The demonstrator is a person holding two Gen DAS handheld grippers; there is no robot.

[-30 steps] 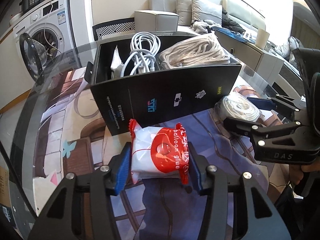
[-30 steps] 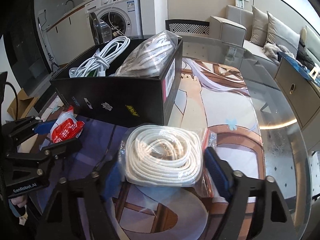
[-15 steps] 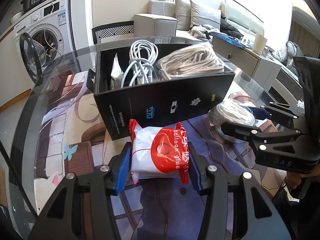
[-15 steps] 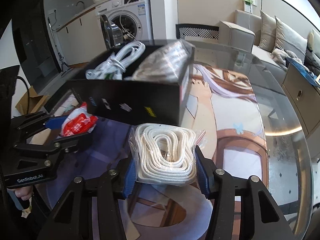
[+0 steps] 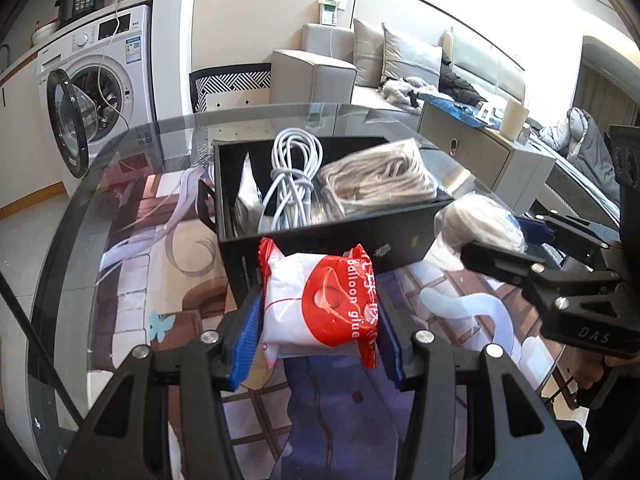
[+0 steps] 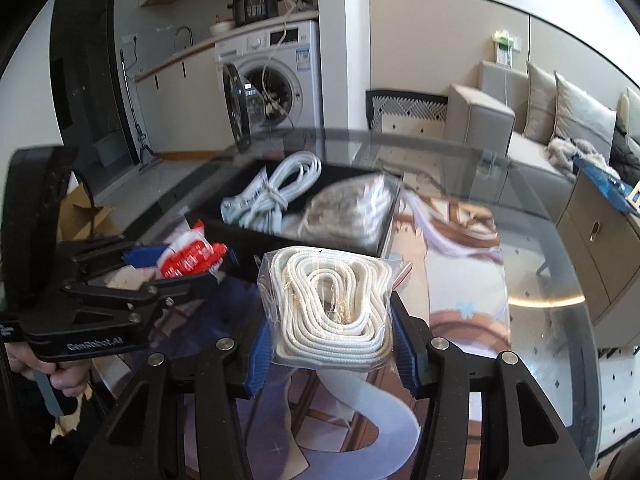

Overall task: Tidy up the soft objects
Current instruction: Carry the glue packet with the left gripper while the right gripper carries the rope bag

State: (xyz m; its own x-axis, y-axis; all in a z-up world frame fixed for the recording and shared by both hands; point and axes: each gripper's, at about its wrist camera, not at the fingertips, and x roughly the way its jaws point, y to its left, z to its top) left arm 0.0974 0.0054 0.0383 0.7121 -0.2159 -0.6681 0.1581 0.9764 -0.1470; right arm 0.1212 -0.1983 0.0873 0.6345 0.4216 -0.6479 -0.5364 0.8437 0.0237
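My left gripper [image 5: 318, 334] is shut on a red-and-white balloon glue packet [image 5: 320, 308], held above the table just in front of the black box [image 5: 320, 240]. My right gripper [image 6: 330, 344] is shut on a clear bag of coiled white rope [image 6: 328, 304], lifted off the table near the box's front right corner. The box [image 6: 248, 236] holds a bundle of white cable [image 5: 290, 184], a bagged beige rope [image 5: 376, 180] and a silvery pouch [image 5: 246, 196]. Each gripper also shows in the other's view: the right gripper [image 5: 508, 240] with its rope, the left gripper [image 6: 160, 264] with its packet.
The glass table [image 6: 532, 280] covers a printed picture mat. A washing machine [image 5: 96, 80] with its door open stands behind on the left. A sofa [image 5: 384, 64] and a low cabinet [image 5: 484, 152] lie beyond the table. A cardboard box [image 6: 76, 216] sits on the floor.
The right gripper closed on the bagged rope and lifted it off the table. The left gripper rose a little with the packet, and both now stand higher relative to the box.
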